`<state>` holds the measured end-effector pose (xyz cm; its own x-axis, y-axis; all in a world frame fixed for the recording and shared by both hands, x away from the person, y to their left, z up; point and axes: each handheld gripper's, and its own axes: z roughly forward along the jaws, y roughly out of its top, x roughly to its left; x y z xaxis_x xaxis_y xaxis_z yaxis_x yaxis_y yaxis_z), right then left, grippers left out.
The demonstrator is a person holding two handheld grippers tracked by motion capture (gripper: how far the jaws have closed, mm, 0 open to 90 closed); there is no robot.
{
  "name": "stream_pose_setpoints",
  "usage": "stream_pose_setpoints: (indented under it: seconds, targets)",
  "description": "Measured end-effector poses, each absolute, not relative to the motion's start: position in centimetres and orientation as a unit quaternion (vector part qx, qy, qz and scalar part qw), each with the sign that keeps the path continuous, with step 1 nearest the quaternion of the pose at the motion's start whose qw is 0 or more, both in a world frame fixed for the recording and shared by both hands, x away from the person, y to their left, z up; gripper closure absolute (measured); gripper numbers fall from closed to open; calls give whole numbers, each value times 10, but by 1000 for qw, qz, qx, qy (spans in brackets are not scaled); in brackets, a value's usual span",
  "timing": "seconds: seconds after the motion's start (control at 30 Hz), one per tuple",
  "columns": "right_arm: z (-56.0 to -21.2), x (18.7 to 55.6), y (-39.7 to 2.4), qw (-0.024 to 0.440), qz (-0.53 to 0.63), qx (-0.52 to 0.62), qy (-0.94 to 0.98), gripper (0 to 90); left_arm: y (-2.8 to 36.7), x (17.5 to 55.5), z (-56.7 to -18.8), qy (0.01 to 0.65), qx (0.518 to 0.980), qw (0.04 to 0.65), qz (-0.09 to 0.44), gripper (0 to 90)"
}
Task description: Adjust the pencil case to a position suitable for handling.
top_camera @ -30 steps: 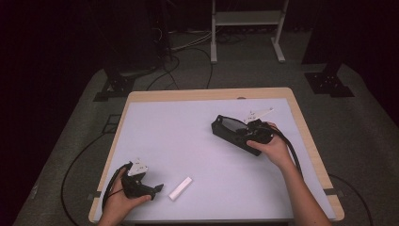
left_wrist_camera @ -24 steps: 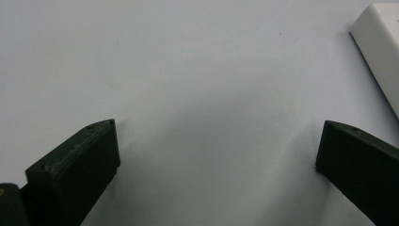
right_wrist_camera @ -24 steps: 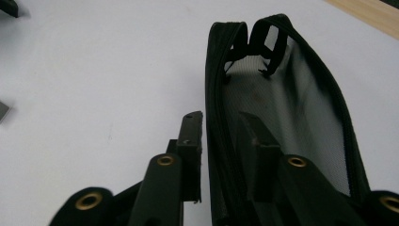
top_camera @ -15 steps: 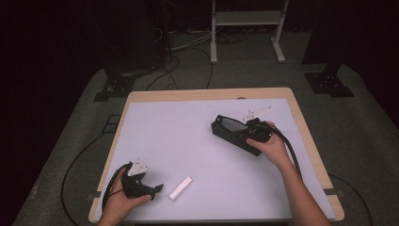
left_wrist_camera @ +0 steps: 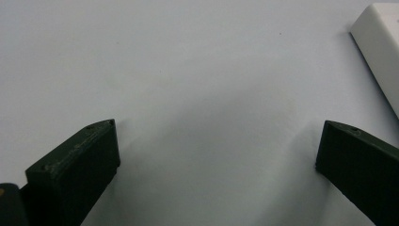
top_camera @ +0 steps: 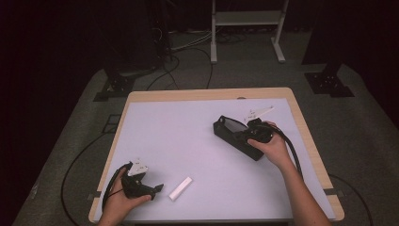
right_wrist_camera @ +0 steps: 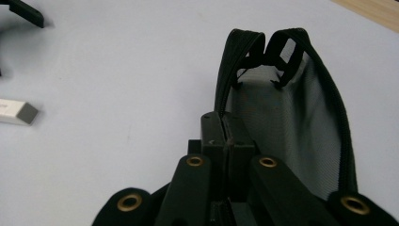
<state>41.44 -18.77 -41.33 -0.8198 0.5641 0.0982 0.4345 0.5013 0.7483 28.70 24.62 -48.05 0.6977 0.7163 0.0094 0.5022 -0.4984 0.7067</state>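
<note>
A black zip pouch [top_camera: 226, 126] lies open on the right half of the table, its grey mesh side [right_wrist_camera: 287, 127] showing in the right gripper view. My right gripper [top_camera: 244, 137] has just been closing and is now shut on the pouch's zippered rim [right_wrist_camera: 224, 123], the jaws pressed together on it. My left gripper [top_camera: 157, 188] rests at the near left corner. It is open, with bare table between its jaws [left_wrist_camera: 216, 150]. A small white block [top_camera: 181, 188] lies just right of it, apart from the jaws, and its end [left_wrist_camera: 379, 42] shows at the upper right of the left gripper view.
The pale mat [top_camera: 188, 136] covers the wooden table, whose edge [top_camera: 310, 141] runs close to my right hand. A white rack [top_camera: 247, 19], cables [top_camera: 188, 47] and black stand feet [top_camera: 329, 82] are on the floor beyond. The white block [right_wrist_camera: 16, 110] and left gripper [right_wrist_camera: 26, 12] lie far left in the right gripper view.
The right gripper's jaws have closed onto the pouch's rim. Both hands, the pouch and the white block keep their places.
</note>
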Motion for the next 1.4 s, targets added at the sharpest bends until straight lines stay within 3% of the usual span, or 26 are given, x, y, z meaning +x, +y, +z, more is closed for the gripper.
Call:
stream_pose_setpoints:
  seconds: [1.4]
  targets:
    - [-396, 349, -149, 48, 431, 194, 880, 881, 246, 287, -481, 358, 852, 351, 153, 0]
